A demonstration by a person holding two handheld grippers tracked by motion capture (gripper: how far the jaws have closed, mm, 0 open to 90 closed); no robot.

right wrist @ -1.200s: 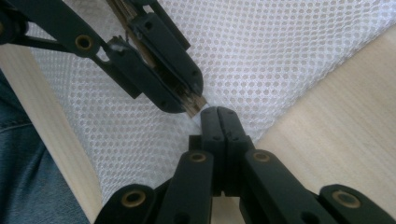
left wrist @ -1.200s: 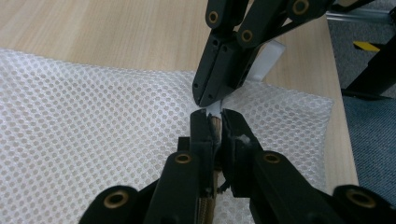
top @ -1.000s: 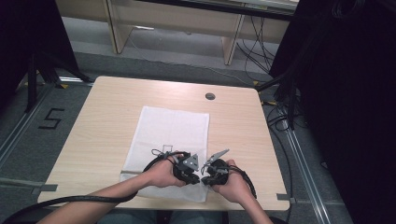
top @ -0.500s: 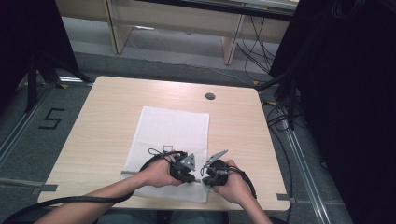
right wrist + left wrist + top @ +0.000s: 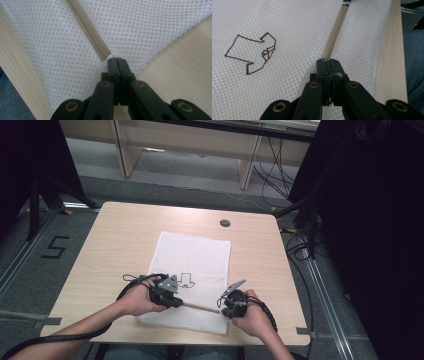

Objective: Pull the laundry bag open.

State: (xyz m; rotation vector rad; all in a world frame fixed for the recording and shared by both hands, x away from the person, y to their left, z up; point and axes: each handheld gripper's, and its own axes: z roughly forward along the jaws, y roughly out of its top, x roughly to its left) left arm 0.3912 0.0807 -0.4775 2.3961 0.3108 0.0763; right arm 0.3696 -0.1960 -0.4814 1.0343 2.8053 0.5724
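A white mesh bag [image 5: 195, 255] lies flat on the wooden table [image 5: 125, 235], with a small brown line drawing [image 5: 186, 280] on it and a beige zipper [image 5: 200, 306] along its near edge. My left gripper [image 5: 172, 300] is shut on the zipper's pull, jaws pressed together over the beige zipper [image 5: 335, 35] in the left gripper view, where the left gripper [image 5: 328, 62] points along it. My right gripper [image 5: 225, 305] is shut on the mesh at the zipper's right end. In the right gripper view the right gripper [image 5: 116, 60] pinches the fabric where the zipper [image 5: 87, 27] stops.
A round cable hole [image 5: 225, 223] sits near the table's far edge. Wooden shelving legs [image 5: 247, 165] and cables [image 5: 272, 175] lie beyond the table. A taped "5" [image 5: 55, 247] marks the floor at left. A dark curtain [image 5: 370, 220] hangs to the right.
My left gripper has slid leftward along the zipper, away from the right gripper, so a stretch of beige zipper now shows between them. The right gripper has stayed put.
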